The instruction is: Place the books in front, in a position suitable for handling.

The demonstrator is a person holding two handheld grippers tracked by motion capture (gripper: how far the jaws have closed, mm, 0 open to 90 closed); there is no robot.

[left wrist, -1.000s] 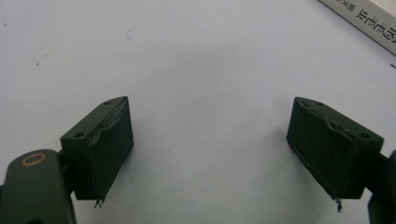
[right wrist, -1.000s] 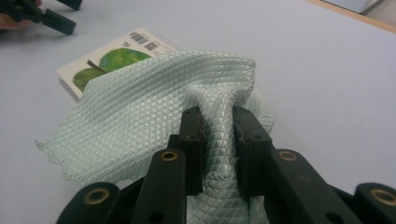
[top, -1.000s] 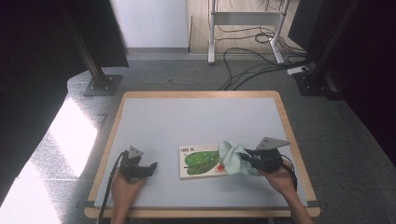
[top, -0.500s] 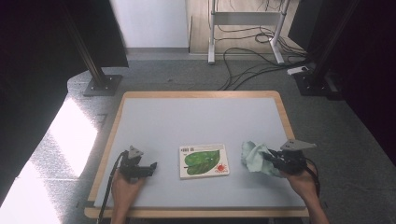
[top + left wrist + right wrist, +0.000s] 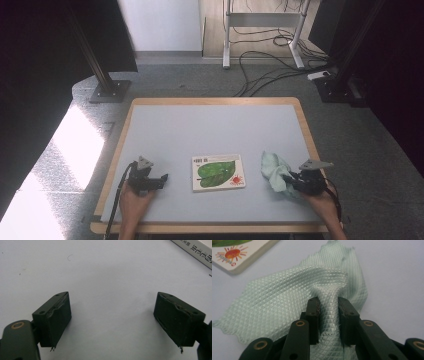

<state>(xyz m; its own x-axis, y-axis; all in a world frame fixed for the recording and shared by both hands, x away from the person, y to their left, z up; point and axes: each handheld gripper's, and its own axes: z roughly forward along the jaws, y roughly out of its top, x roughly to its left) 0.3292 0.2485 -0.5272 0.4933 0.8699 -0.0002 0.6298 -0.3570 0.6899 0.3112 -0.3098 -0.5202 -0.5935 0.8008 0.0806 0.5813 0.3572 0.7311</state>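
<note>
The pale grey surface has a wooden rim, and its whole far half lies bare, with open room also between the things along the near side. A picture book with a green leaf and a small red sun on its cover lies flat near the middle, well apart from both grippers. At the near left the left gripper rests low over the surface, its fingers spread wide apart around bare surface; in the left gripper view only a corner of the book cuts in at the top right. At the near right the right gripper has its fingers clamped on a bunched fold of a pale green waffle-textured cloth, which spreads out beyond the fingers onto the surface, just right of the book. The near part of the cloth is hidden behind the gripper. Both forearms are cut off by the bottom edge of the high view.
</note>
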